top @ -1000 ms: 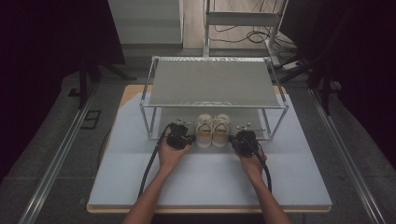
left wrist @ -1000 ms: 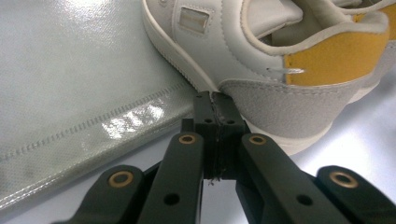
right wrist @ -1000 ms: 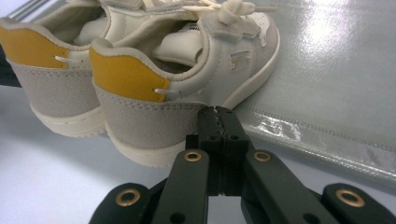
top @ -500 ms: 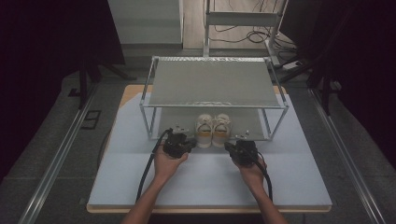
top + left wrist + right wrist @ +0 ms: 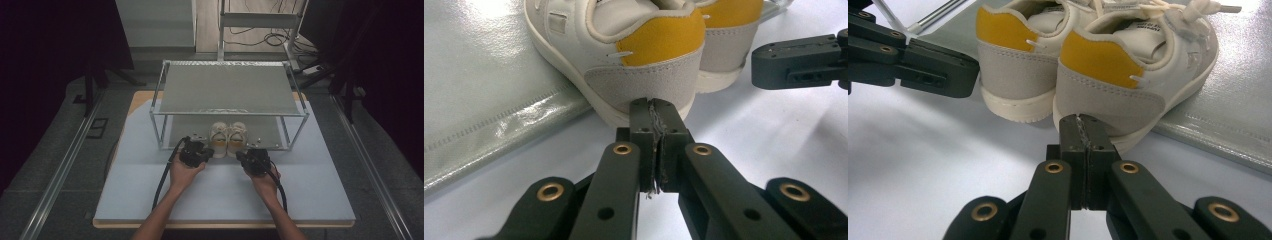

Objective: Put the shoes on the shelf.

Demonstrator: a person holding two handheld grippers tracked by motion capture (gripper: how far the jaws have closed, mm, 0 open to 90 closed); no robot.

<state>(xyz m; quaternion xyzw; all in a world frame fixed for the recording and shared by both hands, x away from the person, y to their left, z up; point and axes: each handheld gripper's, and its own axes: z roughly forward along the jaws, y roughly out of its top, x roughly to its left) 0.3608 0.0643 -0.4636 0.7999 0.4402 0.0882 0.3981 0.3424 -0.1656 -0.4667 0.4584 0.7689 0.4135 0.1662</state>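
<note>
A pair of small white sneakers with yellow heel tabs (image 5: 228,138) stands under the metal rack (image 5: 230,87), heels toward me. My left gripper (image 5: 204,149) points at the left shoe (image 5: 644,65). Its jaws (image 5: 655,107) are pressed together with nothing between them, their tips just in front of that heel's sole. My right gripper (image 5: 243,156) is likewise shut and empty (image 5: 1080,121), right before the heel of the right shoe (image 5: 1128,75). Each gripper view shows the other gripper's black jaw beside the shoes: the right one (image 5: 799,60) and the left one (image 5: 923,62).
The rack has a mesh top shelf and a silvery lower sheet (image 5: 1238,100) under the shoes' front parts. Its thin legs (image 5: 161,135) stand at either side of the grippers. The white table board (image 5: 225,195) spreads in front. Cables and a stand lie behind the rack.
My right gripper has drawn back a little from the shoes toward the table's near edge. The left gripper has barely shifted. Both stay shut.
</note>
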